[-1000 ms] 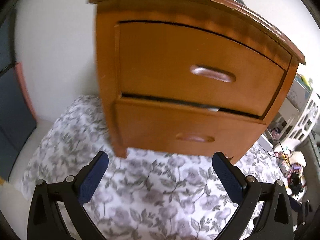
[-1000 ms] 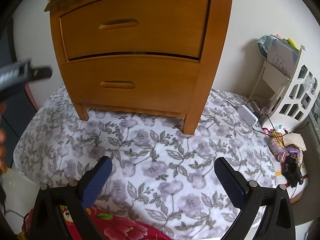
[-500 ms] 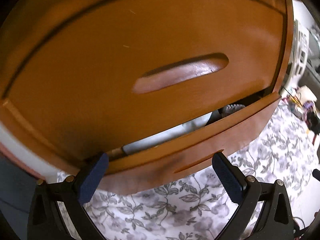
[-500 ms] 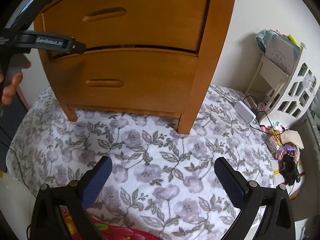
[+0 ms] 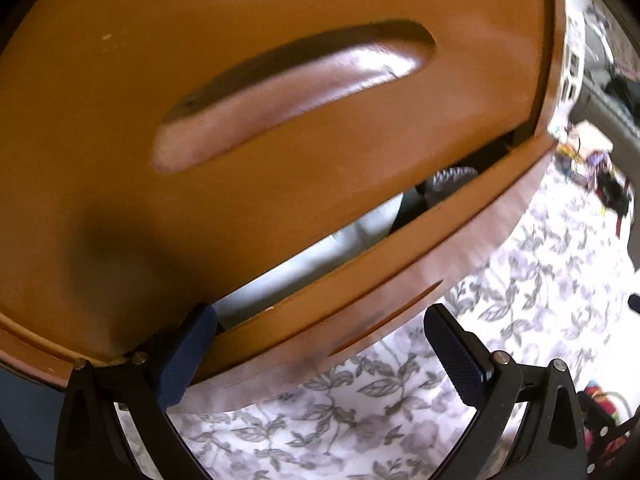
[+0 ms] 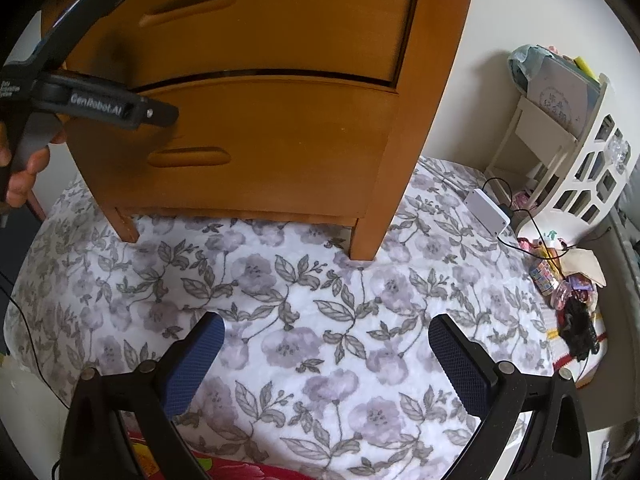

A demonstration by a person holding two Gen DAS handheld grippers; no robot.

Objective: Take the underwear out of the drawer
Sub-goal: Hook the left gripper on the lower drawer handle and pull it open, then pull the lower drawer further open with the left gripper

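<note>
Your inventory: one wooden nightstand with two drawers, the upper drawer and the lower drawer, each with one recessed handle; two grippers, the left gripper and the right gripper, each with two blue-padded jaws; one floral bedspread; one white rack; one white box with a cable; one hand of yours.

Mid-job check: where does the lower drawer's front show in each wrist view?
Left wrist: the lower drawer front runs diagonally across the lower middle, slightly open, pale cloth in the gap, the left tongs straddling its edge.
Right wrist: lower drawer front sits upper centre, under the left tongs.
Shared landmark: the floral sheet.
</note>
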